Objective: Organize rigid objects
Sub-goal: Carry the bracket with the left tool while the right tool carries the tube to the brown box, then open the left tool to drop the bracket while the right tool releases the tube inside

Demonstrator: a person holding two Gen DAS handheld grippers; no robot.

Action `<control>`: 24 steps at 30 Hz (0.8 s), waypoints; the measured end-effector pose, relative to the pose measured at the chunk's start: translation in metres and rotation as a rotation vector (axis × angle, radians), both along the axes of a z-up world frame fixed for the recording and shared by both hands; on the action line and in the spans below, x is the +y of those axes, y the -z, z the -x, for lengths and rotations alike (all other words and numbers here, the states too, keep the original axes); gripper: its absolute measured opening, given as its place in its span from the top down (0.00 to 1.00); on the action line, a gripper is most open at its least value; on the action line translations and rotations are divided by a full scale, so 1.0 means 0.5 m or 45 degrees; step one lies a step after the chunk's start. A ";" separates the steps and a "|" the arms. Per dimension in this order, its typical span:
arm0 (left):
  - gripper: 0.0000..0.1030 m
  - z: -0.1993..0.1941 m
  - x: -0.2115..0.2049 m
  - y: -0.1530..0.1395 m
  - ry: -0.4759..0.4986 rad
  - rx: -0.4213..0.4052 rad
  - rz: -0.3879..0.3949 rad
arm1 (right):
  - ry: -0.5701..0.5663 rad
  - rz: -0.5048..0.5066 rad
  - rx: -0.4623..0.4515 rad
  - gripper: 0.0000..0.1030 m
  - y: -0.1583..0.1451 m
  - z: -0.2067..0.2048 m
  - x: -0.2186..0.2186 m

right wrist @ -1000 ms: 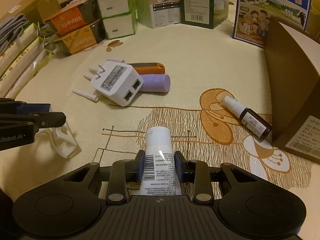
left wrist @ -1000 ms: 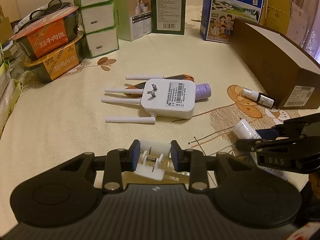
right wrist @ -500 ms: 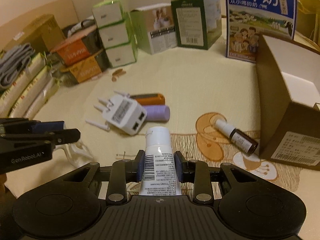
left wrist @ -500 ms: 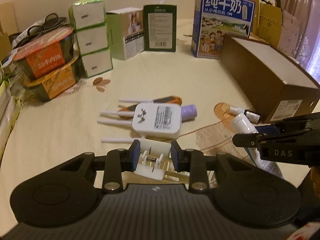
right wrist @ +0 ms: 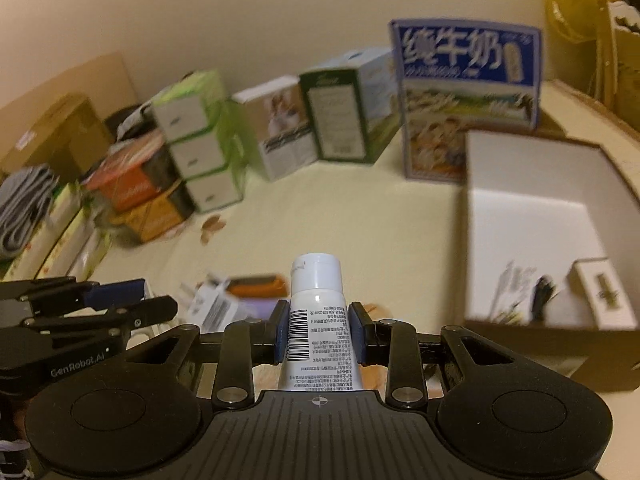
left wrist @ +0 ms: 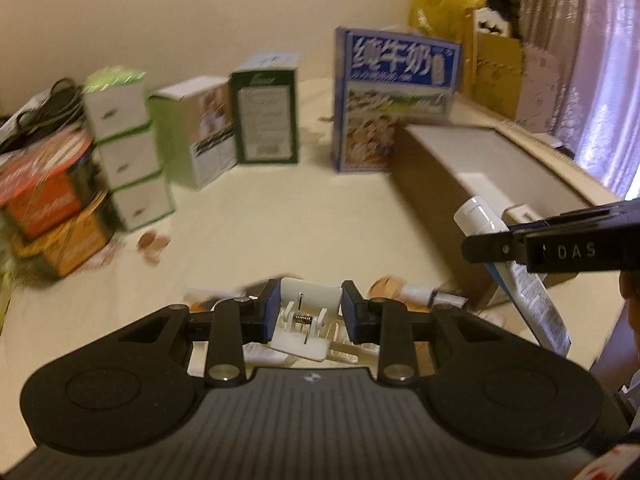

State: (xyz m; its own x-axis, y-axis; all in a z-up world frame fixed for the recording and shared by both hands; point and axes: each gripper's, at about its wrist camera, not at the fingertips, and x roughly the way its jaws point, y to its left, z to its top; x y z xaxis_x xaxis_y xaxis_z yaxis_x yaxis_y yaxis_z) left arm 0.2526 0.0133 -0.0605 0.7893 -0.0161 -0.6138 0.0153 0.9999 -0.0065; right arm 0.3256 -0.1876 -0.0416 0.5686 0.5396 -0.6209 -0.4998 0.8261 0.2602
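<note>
My left gripper [left wrist: 309, 314] is shut on a white plastic spring clip [left wrist: 304, 320], held above the cream cloth. My right gripper [right wrist: 319, 330] is shut on a white tube [right wrist: 318, 320] with a barcode, cap pointing forward; the same tube [left wrist: 516, 276] shows at the right of the left wrist view. An open brown box [right wrist: 532, 216] with a white inside stands to the right, with small items in its near corner. A white plug-in router [right wrist: 214, 308], an orange item [right wrist: 256, 284] and a purple cylinder lie low on the cloth, partly hidden by the grippers. A small dark bottle [left wrist: 432, 295] lies by the box.
Cartons line the back: a blue milk carton [right wrist: 468, 96], a dark green box [right wrist: 340, 116], a white box [right wrist: 280, 128], stacked green-and-white boxes [right wrist: 196, 140]. Orange noodle bowls [left wrist: 44, 208] stack at the left. Packets and a grey cloth [right wrist: 24, 204] sit far left.
Both grippers have risen with the clip and the tube still in them. The view has tilted up, so the router and bottle have dropped low in frame and the box's inside now shows.
</note>
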 end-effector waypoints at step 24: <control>0.73 -0.350 -0.319 -0.076 0.437 -0.100 0.058 | 0.355 -0.007 -0.049 0.73 -0.057 -0.258 -0.294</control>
State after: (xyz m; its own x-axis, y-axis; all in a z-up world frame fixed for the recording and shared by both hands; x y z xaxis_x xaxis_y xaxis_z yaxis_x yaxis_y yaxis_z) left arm 0.4279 -0.1460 -0.0226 0.7777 -0.3147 -0.5441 0.3528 0.9350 -0.0366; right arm 0.4545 -0.3344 -0.0131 0.7185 0.3626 -0.5935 -0.2630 0.9316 0.2507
